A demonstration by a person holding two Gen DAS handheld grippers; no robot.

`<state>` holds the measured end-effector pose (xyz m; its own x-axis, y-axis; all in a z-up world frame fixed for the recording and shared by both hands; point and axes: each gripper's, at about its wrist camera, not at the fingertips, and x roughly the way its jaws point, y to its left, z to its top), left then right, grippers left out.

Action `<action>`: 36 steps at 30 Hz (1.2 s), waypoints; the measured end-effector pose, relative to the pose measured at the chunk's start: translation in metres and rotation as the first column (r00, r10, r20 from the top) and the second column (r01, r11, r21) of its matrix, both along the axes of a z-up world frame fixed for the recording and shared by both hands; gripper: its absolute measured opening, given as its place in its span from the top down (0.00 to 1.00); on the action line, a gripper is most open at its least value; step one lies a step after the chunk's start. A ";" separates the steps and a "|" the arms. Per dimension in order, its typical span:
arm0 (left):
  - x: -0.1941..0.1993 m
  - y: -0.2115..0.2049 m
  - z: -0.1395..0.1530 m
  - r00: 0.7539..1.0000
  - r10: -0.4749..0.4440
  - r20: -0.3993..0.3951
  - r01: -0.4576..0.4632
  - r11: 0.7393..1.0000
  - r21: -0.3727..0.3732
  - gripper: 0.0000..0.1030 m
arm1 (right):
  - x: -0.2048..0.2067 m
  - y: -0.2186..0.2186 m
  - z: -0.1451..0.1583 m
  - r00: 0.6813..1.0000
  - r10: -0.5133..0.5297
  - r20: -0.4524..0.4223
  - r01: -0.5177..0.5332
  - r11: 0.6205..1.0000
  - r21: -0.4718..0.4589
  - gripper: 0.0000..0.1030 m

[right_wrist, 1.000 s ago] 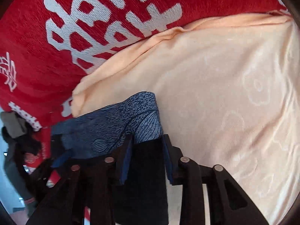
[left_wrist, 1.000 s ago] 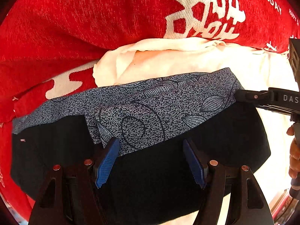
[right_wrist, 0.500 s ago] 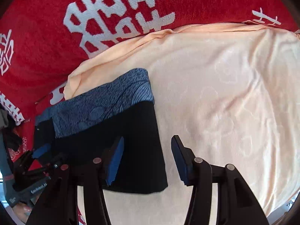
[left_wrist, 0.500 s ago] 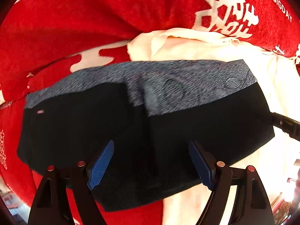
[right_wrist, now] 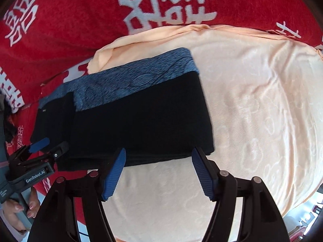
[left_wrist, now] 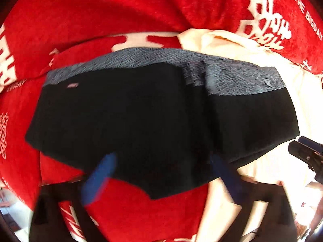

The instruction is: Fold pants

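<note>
Right gripper (right_wrist: 159,171): fingers spread wide, empty, at 6 o'clock just short of the pants' near edge, apparently let go. Left gripper (left_wrist: 161,173): likewise wide, blurred, empty. Pants (right_wrist: 137,119): black, blue-patterned waistband at 12 o'clock, folded flat, straddling peach towel (right_wrist: 252,111) and red blanket (right_wrist: 70,16), probably for a soft folding surface.

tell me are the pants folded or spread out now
Folded. The pants lie flat with one layer's edge overlapping across the patterned waistband, and neither open hand-held gripper holds them.
</note>
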<state>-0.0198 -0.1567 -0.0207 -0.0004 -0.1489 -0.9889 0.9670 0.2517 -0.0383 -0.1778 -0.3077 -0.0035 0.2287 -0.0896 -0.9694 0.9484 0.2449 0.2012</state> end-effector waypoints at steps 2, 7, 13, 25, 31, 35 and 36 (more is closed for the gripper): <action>0.010 0.009 -0.002 1.000 0.018 -0.021 -0.018 1.000 0.011 0.00 | 0.011 0.007 0.003 1.000 0.024 -0.001 -0.024 1.000 0.002 0.30; 0.035 0.035 -0.009 0.996 0.078 -0.036 -0.077 0.996 0.047 0.00 | 0.047 0.024 0.005 0.996 0.090 0.002 -0.090 0.996 0.016 0.27; 0.067 0.066 -0.020 0.985 0.161 -0.055 -0.156 0.983 0.093 0.00 | 0.086 0.049 0.004 0.987 0.157 0.015 -0.158 0.986 0.053 0.27; 0.153 0.121 -0.023 0.932 0.340 -0.127 -0.332 0.940 0.080 0.00 | 0.154 0.082 -0.002 0.956 0.293 0.007 -0.292 0.951 0.098 0.27; 0.209 0.124 -0.027 0.883 0.459 -0.102 -0.456 0.889 0.048 0.00 | 0.185 0.085 -0.008 0.940 0.340 0.006 -0.339 0.935 0.102 0.25; 0.237 0.115 -0.034 0.835 0.531 -0.146 -0.534 0.845 0.018 0.00 | 0.208 0.084 -0.009 0.926 0.377 -0.011 -0.375 0.925 0.060 0.25; 0.241 0.112 -0.037 0.827 0.540 -0.158 -0.544 0.839 0.017 0.00 | 0.216 0.083 -0.011 0.921 0.390 -0.017 -0.389 0.920 0.050 0.25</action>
